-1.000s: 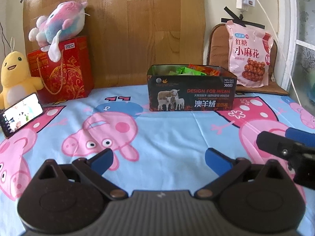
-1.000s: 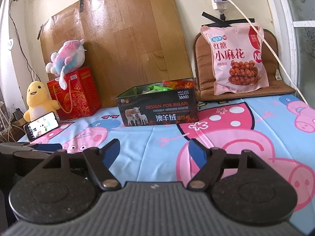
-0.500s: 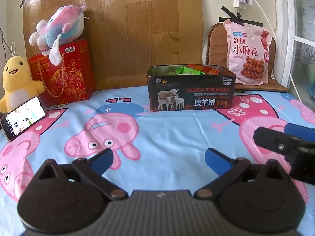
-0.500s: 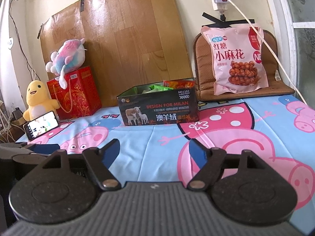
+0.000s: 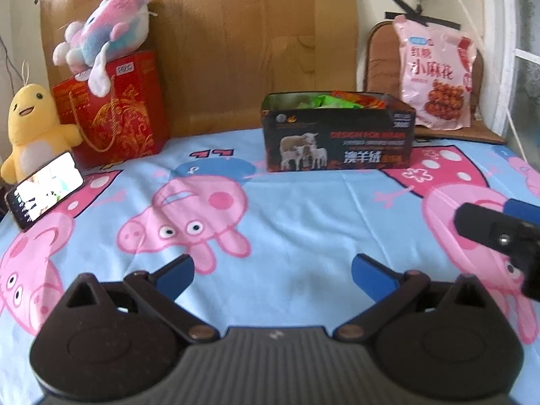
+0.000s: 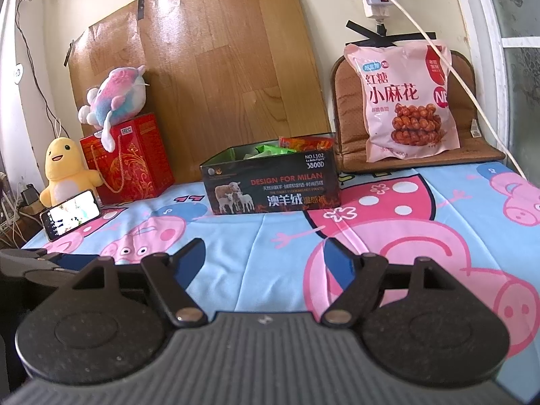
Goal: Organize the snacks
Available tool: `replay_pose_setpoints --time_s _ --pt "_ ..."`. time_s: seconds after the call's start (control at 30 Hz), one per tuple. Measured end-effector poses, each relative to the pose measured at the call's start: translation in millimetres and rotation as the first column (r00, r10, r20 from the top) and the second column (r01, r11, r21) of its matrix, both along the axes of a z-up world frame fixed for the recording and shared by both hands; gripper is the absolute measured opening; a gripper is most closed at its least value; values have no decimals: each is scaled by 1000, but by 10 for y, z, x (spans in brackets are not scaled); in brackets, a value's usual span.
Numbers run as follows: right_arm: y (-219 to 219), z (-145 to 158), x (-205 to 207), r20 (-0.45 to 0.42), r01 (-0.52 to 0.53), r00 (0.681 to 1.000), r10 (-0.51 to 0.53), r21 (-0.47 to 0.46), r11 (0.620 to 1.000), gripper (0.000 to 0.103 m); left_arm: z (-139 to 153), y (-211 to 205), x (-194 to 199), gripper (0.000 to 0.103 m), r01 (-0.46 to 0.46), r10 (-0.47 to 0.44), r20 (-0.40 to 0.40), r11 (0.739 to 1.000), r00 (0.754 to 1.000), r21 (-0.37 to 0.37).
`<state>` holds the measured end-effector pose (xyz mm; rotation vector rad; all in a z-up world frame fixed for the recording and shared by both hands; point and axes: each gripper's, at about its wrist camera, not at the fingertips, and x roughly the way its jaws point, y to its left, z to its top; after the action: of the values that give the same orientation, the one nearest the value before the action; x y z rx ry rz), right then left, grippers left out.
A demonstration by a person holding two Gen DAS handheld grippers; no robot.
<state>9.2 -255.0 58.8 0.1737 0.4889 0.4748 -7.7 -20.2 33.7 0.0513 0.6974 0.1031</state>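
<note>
A dark box (image 5: 339, 141) printed with sheep stands at the back of the bed, with green and red snack packets (image 5: 344, 100) inside; it also shows in the right wrist view (image 6: 271, 184). A pink snack bag (image 5: 437, 74) leans on a brown cushion at the back right, also in the right wrist view (image 6: 405, 98). My left gripper (image 5: 272, 275) is open and empty, low over the sheet, well in front of the box. My right gripper (image 6: 265, 258) is open and empty, to the right of the left one.
A red gift bag (image 5: 111, 111) with a plush toy (image 5: 104, 38) on top and a yellow plush duck (image 5: 28, 128) stand at the back left. A phone (image 5: 44, 189) leans near the duck. A wooden board (image 6: 202, 77) covers the wall.
The left gripper's view has shifted a little, so the box and the pink bag sit lower and further right. The right gripper has hardly moved. Both stay open.
</note>
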Motion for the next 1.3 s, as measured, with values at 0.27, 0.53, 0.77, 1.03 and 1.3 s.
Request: replay_pose_setpoints --time_s 0.27,0.53,0.77,1.03,1.3 --pt "6 -19 -15 -2 -3 1000 3 2 1000 79 -61 -5 36 103 0 0 -40 1000 999 2" --pt "-6 -37 -25 -9 2 1000 -2 10 1000 79 -107 2 60 103 3 -4 -75 1000 997 -19" --pt "7 -58 -29 -14 -4 1000 4 10 1000 80 -135 -11 73 103 -3 2 -98 1000 995 -13" --pt "6 -66 -29 -18 -2 1000 2 12 1000 80 -160 -19 81 103 -8 7 -116 1000 993 -9" --pt "12 -71 -26 -19 -5 1000 6 10 1000 80 -176 -12 92 103 -11 10 -124 1000 992 -8"
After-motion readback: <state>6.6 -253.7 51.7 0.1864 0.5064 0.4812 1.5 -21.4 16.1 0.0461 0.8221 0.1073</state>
